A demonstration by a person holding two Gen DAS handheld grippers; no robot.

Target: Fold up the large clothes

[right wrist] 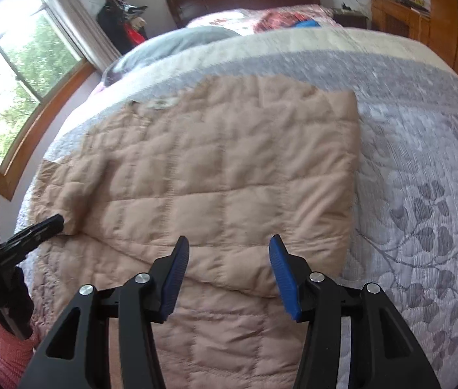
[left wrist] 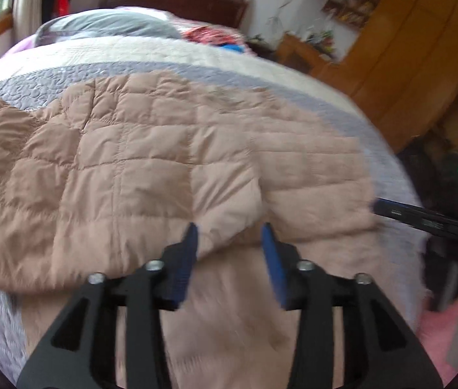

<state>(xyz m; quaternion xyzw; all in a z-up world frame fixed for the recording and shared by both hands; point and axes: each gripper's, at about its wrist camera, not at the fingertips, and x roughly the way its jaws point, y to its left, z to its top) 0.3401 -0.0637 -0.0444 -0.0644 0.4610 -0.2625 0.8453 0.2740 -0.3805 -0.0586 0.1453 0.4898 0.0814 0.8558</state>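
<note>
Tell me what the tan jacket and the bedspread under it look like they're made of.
The tan jacket looks like padded synthetic shell, probably nylon or polyester: puffy stitched squares and a slight sheen. The bedspread looks like quilted woven fabric, matte, with stitched grey leaf patterns and a pebbled texture; the fibre can't be told.

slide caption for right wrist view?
Right gripper open above a tan quilted jacket on the bedspread.
</note>
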